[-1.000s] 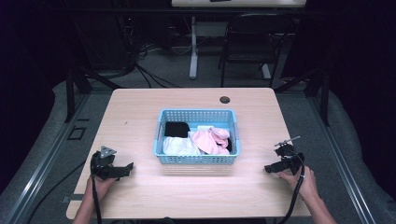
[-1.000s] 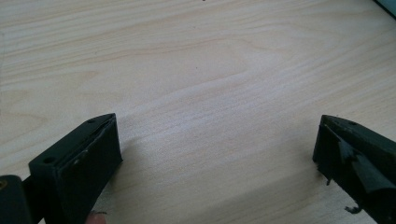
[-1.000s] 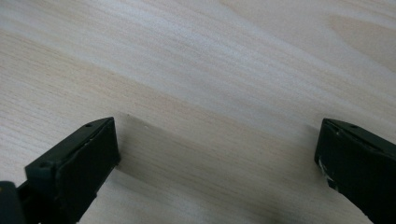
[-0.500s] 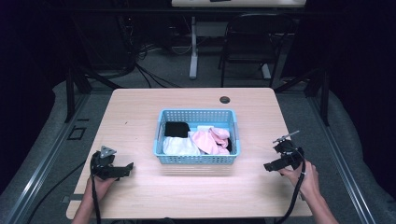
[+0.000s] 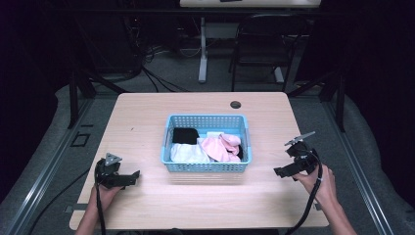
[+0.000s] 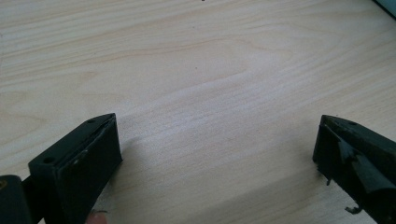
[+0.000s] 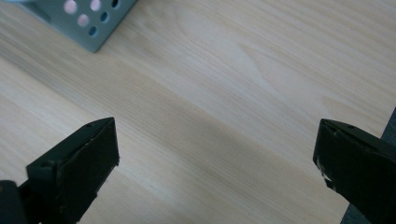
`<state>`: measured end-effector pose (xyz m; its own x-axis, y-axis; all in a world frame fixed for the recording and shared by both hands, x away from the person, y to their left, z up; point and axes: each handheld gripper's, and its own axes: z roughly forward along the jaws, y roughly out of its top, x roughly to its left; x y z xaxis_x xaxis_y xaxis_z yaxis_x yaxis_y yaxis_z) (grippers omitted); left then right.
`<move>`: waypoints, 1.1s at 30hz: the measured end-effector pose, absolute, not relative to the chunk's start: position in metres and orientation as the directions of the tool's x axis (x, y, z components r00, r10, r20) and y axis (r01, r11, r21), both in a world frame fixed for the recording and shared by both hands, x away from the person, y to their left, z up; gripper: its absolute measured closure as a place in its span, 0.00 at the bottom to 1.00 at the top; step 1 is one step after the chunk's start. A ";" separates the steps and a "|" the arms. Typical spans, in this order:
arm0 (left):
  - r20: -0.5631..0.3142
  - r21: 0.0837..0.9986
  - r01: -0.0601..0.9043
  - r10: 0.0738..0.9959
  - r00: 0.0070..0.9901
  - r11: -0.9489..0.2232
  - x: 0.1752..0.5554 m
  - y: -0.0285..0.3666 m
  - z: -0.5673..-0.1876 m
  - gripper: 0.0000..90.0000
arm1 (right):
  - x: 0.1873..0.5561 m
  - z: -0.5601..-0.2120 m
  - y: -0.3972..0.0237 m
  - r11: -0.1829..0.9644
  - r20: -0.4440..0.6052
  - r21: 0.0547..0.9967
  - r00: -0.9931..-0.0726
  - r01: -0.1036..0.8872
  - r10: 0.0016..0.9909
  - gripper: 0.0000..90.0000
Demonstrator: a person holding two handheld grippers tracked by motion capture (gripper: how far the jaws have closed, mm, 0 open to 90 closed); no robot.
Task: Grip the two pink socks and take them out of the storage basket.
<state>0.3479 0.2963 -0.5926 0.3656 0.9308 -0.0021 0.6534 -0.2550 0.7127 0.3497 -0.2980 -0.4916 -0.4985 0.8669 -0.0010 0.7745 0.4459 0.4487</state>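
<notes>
From the high view, a basket (image 5: 206,143) of clothes (image 5: 215,147) is seen mid-table (image 5: 147,112); the left gripper (image 5: 128,178) is held near the front-left corner, the right gripper (image 5: 286,170) near the right edge. In both gripper views, jaws are spread wide over bare wood, nothing held.

Basket (image 5: 206,166) mid-table (image 5: 147,112), left tool (image 5: 131,177) and right tool (image 5: 283,171) flanking it

A dim lab or recording workspace, not a home; the pale wooden counter (image 5: 147,117) stands alone on grey floor matting (image 5: 352,127), lit from above while all around falls to black; cables (image 5: 147,63) snake over the floor behind it; a black chair (image 5: 259,49) and a white table leg (image 5: 202,49) wait beyond; metal rails (image 5: 39,171) flank the sides.
</notes>
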 end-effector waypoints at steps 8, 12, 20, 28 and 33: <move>-0.003 0.713 0.654 0.931 0.364 -0.253 0.348 0.296 -0.593 0.01 | 0.347 -0.471 -0.284 0.481 -0.019 0.470 -0.536 0.740 0.844 0.00; -0.003 0.713 0.654 0.932 0.363 -0.253 0.348 0.296 -0.593 0.01 | 0.347 -0.457 -0.275 0.499 -0.031 0.487 -0.556 0.717 0.831 0.00; -0.003 0.713 0.654 0.932 0.363 -0.252 0.348 0.296 -0.593 0.01 | 0.357 -0.438 -0.258 0.534 -0.050 0.492 -0.590 0.687 0.806 0.00; -0.003 0.713 0.654 0.932 0.363 -0.253 0.348 0.296 -0.593 0.01 | 0.367 -0.424 -0.235 0.566 -0.063 0.506 -0.626 0.651 0.777 0.00; -0.003 0.713 0.654 0.932 0.363 -0.252 0.348 0.296 -0.593 0.01 | 0.376 -0.418 -0.220 0.585 -0.069 0.513 -0.649 0.628 0.757 0.00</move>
<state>0.3477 0.2961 -0.5927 0.3629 0.9318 -0.0032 0.6541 -0.2524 0.7130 0.3765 -0.2199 -0.4185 -0.6494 0.7573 -0.0690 0.6281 0.5853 0.5128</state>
